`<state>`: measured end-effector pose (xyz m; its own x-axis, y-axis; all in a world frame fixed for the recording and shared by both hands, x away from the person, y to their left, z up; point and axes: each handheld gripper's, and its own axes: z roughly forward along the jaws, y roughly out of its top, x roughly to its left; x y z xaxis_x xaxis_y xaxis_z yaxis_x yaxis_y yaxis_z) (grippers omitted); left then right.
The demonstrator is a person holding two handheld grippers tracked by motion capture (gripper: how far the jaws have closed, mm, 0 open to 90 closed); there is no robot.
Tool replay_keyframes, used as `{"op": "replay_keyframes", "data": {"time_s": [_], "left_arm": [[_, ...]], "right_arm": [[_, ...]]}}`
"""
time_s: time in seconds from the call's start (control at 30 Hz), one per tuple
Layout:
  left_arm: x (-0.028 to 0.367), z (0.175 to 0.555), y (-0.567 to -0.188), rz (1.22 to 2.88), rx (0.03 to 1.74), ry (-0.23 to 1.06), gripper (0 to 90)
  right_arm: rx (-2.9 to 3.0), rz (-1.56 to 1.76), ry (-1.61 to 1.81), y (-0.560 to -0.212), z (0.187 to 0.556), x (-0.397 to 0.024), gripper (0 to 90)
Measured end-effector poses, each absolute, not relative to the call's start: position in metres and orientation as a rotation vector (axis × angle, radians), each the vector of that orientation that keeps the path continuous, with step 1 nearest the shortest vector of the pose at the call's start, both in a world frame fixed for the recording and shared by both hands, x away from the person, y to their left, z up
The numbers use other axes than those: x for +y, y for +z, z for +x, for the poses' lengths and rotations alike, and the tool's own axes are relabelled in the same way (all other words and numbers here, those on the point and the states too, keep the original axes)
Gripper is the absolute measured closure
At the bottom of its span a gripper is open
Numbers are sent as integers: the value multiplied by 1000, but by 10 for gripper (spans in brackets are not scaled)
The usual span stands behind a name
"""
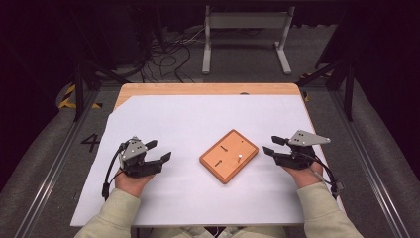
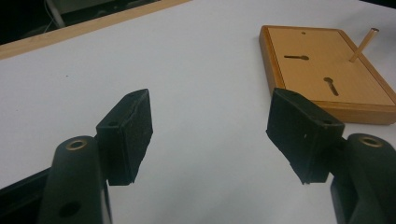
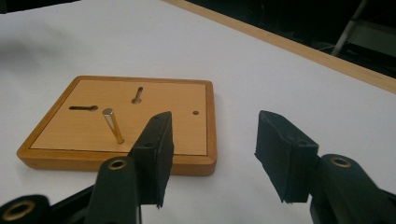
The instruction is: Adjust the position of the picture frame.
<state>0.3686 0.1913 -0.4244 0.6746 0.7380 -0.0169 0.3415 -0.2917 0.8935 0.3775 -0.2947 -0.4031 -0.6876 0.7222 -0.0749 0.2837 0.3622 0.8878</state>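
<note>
A wooden board [image 1: 229, 155] with two keyhole slots and one small hole lies turned at an angle in the middle of the white table top. A thin metal pin [image 1: 239, 157] stands upright in it. The board [image 2: 327, 70] and the pin [image 2: 363, 45] lie ahead and to the right in the left gripper view. In the right gripper view the board [image 3: 126, 119] and the pin [image 3: 113, 125] are ahead on the left. My left gripper [image 1: 159, 150] rests left of the board, open and empty. My right gripper [image 1: 273, 144] rests right of the board, open and empty.
The white sheet [image 1: 198, 124] covers a wooden table [image 1: 208, 89] whose far edge shows bare. Beyond the table stand a grey metal frame [image 1: 246, 37] and loose cables [image 1: 163, 54] on the floor. Aluminium rails [image 1: 49, 168] run along both sides.
</note>
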Motion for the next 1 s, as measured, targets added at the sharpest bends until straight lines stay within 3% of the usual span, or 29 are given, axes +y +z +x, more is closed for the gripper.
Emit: {"op": "replay_keyframes", "data": {"time_s": [0.7, 1.0], "left_arm": [[192, 367, -421, 1901, 869, 508, 376], [192, 367, -420, 1897, 865, 490, 408]], "right_arm": [[2152, 906, 1273, -401, 379, -301, 473], [2175, 910, 1269, -402, 387, -295, 521]]}}
